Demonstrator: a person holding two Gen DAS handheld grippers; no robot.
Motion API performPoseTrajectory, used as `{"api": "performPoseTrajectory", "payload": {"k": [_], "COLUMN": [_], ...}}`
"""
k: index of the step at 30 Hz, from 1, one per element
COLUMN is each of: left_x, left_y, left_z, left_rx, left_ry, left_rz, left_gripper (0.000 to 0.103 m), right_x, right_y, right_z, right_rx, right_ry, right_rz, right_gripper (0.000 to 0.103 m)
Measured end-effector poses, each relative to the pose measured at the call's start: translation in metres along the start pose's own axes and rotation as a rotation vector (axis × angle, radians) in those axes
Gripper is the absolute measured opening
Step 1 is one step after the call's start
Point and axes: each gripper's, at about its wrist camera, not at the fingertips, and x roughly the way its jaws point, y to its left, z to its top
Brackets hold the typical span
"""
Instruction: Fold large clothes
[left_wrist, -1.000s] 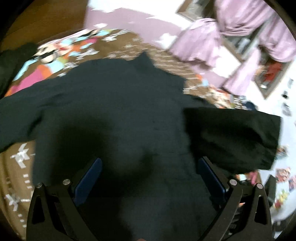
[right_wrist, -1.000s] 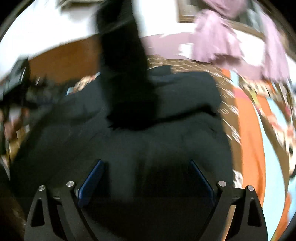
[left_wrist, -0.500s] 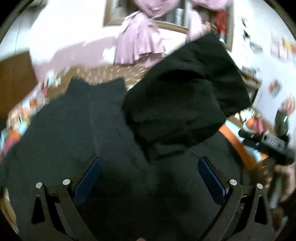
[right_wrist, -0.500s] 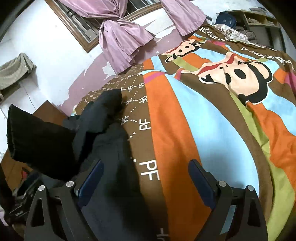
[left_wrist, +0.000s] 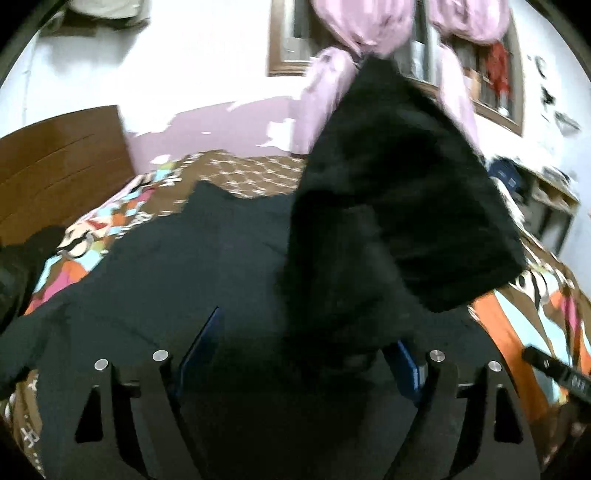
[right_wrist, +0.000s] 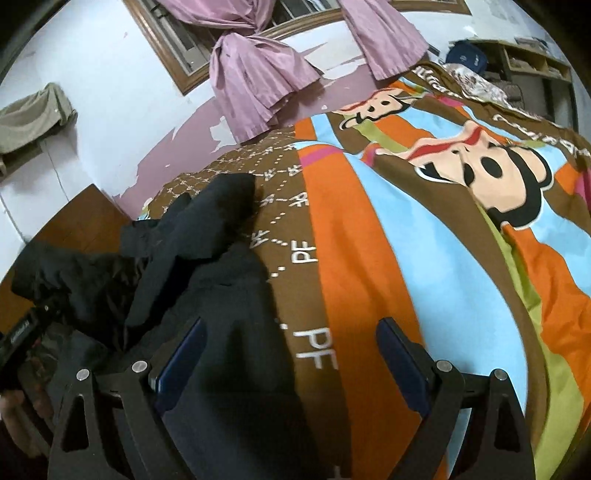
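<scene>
A large black garment (left_wrist: 166, 280) lies spread on the patterned bedspread (left_wrist: 255, 177). One black sleeve (left_wrist: 399, 206) stands up in the air just ahead of my left gripper (left_wrist: 308, 328), and its lower part bunches between the fingers. The jaws are closing; the left pad (left_wrist: 201, 350) is clear of the cloth, so the sleeve is not pinched. In the right wrist view the garment (right_wrist: 221, 295) fills the left side with its edge under my right gripper (right_wrist: 291, 325). That gripper is open over the cloth edge and the bedspread (right_wrist: 388, 240), with nothing between its fingers.
The bedspread carries a cartoon monkey face (right_wrist: 491, 173). Tied pink curtains (right_wrist: 255, 81) hang at a window behind the bed. A wooden headboard (left_wrist: 62, 162) stands at the left and shelves (right_wrist: 528, 62) at the far right. A person's hand (right_wrist: 14, 410) shows at lower left.
The sleeve, lying out to the right a second ago, now stands raised in front of the left gripper, whose jaws have narrowed. The right view swung from the garment onto the bedspread.
</scene>
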Motion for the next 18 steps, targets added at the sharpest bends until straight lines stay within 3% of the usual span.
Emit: {"api": "performPoseTrajectory", "payload": {"k": [5,9,14,18], "left_x": [0.002,0.026,0.018,-0.001], "left_y": [0.060,0.114,0.147,0.147], "left_z": [0.011,-0.005,-0.028,-0.031], "left_rx": [-0.078,-0.187,-0.250,-0.262], "left_ry": [-0.006,0.146,0.214,0.200], "left_rz": [0.120,0.182,0.251,0.216], "left_gripper": [0.078,0.078,0.079,0.079], "right_x": [0.010,0.019,0.054,0.093], "right_y": [0.031,0.067,0.113,0.113], "right_z": [0.010,0.028,0.047,0.049], "right_rx": [-0.109,-0.223,-0.421,-0.475], "right_ry": [-0.013,-0.062,-0.046,-0.006], "right_rz": [-0.015,-0.030,-0.043,-0.095], "right_gripper": [0.093,0.096,0.097,0.097]}}
